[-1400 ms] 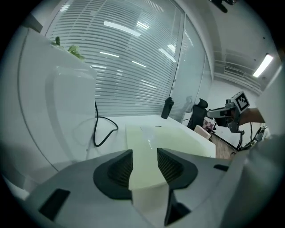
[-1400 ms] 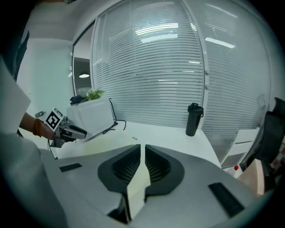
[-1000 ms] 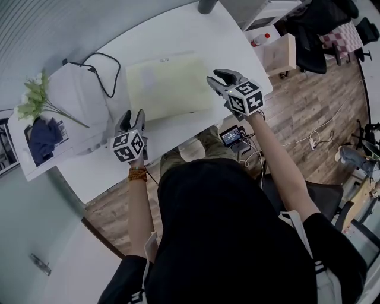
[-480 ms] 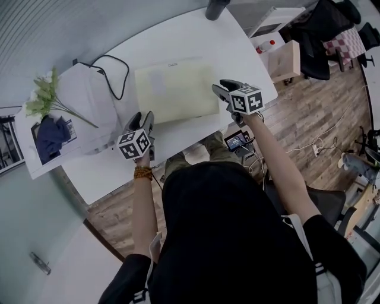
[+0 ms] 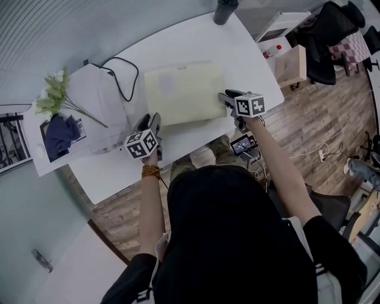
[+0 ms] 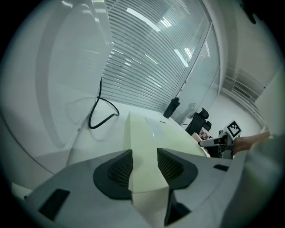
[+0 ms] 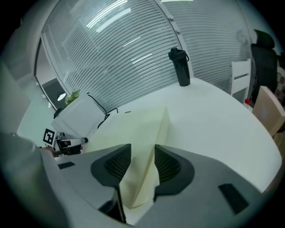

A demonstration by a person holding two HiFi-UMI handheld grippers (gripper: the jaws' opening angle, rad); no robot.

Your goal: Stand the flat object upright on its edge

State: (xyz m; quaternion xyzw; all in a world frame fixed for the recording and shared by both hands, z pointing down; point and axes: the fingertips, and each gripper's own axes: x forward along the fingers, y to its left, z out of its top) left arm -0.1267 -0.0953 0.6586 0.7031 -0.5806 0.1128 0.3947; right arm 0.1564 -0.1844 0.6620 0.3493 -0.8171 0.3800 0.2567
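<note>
A pale yellow flat board lies on the white round table, its long near edge facing me. My left gripper is at the near left corner. In the left gripper view the board runs between the jaws, which are closing, and I see no firm press. My right gripper is at the near right corner. In the right gripper view that corner of the board sits between the pads, which touch it on both sides.
A black cable loops beside a white box left of the board. Flowers and a blue cloth lie further left. A dark bottle stands at the far edge. A wooden box stands off the table's right.
Both grippers have moved in to the board's near corners, the right one downwards and inwards. The board has stayed in place on the table.
</note>
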